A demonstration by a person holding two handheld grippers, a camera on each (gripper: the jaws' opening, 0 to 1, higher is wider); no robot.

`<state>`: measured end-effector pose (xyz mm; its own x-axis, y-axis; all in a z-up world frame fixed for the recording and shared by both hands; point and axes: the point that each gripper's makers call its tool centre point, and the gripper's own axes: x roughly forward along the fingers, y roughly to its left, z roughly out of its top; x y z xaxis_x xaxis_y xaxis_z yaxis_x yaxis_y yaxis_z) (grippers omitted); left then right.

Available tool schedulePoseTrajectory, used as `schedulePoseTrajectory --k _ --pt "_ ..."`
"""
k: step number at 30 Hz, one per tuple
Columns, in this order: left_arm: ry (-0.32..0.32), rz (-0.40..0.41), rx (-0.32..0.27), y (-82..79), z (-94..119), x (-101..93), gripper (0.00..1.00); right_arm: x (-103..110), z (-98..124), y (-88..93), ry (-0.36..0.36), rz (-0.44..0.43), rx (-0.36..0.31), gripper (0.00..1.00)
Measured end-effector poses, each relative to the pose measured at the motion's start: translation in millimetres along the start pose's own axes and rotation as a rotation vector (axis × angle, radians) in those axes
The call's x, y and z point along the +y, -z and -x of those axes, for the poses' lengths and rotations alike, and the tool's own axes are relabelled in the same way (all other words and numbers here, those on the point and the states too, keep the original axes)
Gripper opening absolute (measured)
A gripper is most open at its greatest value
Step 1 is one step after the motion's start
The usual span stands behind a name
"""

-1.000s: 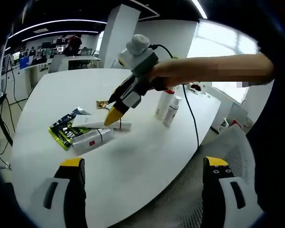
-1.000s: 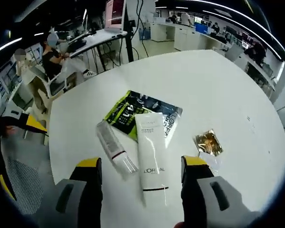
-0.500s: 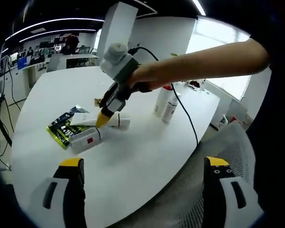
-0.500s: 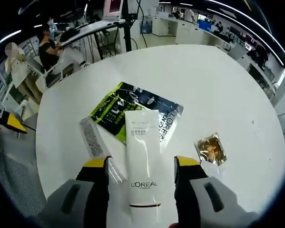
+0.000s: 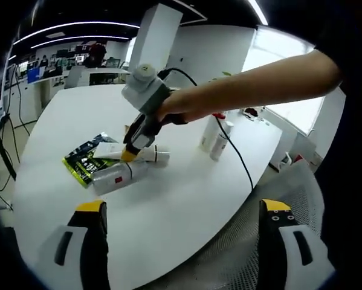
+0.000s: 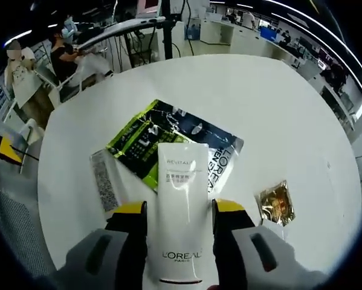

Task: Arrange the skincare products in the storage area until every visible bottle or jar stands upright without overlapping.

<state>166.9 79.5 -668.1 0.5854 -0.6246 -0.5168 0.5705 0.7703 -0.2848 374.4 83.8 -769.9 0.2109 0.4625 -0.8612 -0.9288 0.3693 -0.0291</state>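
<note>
A white L'Oréal tube (image 6: 179, 181) lies flat, partly over a green-and-black sachet (image 6: 145, 134). My right gripper (image 6: 179, 208) has a jaw pressed against each side of that tube. Beside the tube lies a clear bottle (image 6: 104, 180) with a barcode label. In the left gripper view, a hand holds the right gripper (image 5: 129, 154) tip-down on the white tube (image 5: 145, 155), next to the clear bottle (image 5: 115, 176) and the sachet (image 5: 83, 162). Two white bottles (image 5: 212, 135) stand upright further right. My left gripper (image 5: 184, 206) hangs open near the table's edge, holding nothing.
A gold foil sachet (image 6: 276, 202) lies to the right of the tube. The white round table (image 5: 168, 205) has bare room in front of the products. A mesh chair (image 5: 247, 254) sits below the table edge. A person sits at a desk (image 6: 63, 57) beyond.
My right gripper's jaws have drawn together around the white tube and dropped closer to it. The left gripper has stayed open and nearly still.
</note>
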Motion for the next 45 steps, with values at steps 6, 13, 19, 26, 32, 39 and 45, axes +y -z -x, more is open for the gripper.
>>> schedulePoseTrajectory --k 6,13,19,26,32,39,45 --pt "-0.008 0.007 -0.002 0.0 0 1.5 0.97 1 2 2.3 0.001 0.084 0.007 0.34" --pt "-0.011 0.017 -0.002 0.2 -1 2.4 0.97 1 0 1.6 -0.002 0.077 -0.038 0.33" --pt "-0.014 0.047 -0.016 -1.7 0 4.4 0.97 -3 -5 0.1 0.004 0.089 -0.057 0.32" --pt "-0.012 0.046 -0.005 0.1 -1 3.6 0.97 2 -1 0.3 0.031 0.089 -0.086 0.31" --pt "-0.011 0.071 -0.021 -2.4 1 6.3 0.97 3 9 -2.3 0.043 0.069 -0.13 0.3" --pt "-0.014 0.091 -0.037 -5.7 2 5.8 0.96 1 28 -2.8 0.07 0.036 -0.219 0.3" --pt "-0.014 0.079 -0.034 -5.7 2 5.5 0.96 1 49 -4.9 0.102 0.001 -0.283 0.3"
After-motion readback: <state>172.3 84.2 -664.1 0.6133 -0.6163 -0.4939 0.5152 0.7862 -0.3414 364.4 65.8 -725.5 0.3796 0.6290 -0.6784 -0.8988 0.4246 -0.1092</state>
